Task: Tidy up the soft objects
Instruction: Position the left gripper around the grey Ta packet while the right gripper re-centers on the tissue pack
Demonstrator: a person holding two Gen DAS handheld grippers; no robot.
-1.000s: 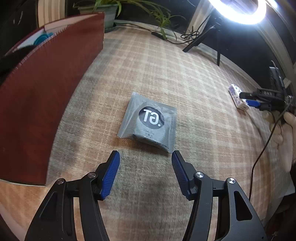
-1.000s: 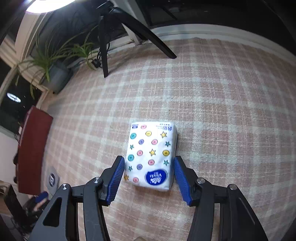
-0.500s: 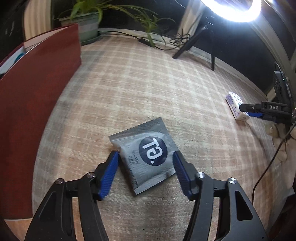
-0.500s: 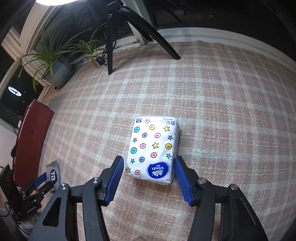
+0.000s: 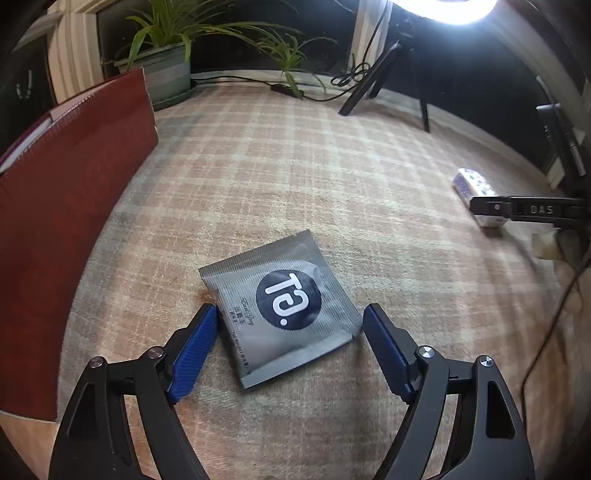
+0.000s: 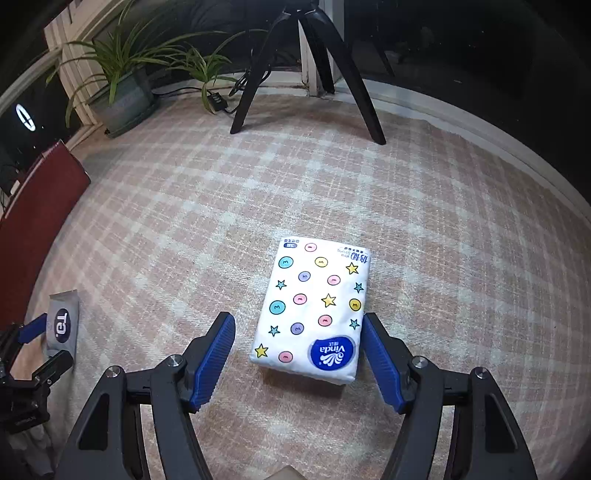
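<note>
A flat grey pouch (image 5: pixel 280 310) with a dark round logo lies on the plaid carpet. My left gripper (image 5: pixel 290 319) is open and its blue fingers stand on either side of the pouch's near end. A white tissue pack (image 6: pixel 314 308) with coloured dots and stars lies on the carpet. My right gripper (image 6: pixel 297 325) is open around the pack's near end, the right finger close to its edge. The pouch (image 6: pixel 62 325) and the left gripper also show at the far left of the right wrist view. The tissue pack (image 5: pixel 476 195) shows far right in the left wrist view.
A dark red box (image 5: pixel 62 206) stands to the left; it also shows in the right wrist view (image 6: pixel 37 221). A potted plant (image 5: pixel 162 74), a tripod (image 6: pixel 306 70) under a ring light (image 5: pixel 443 9) and cables (image 5: pixel 314 96) line the far edge of the carpet.
My left gripper has moved forward, so the pouch now lies between its fingers and appears rotated. My right gripper has shifted a little around the tissue pack. Both stay open.
</note>
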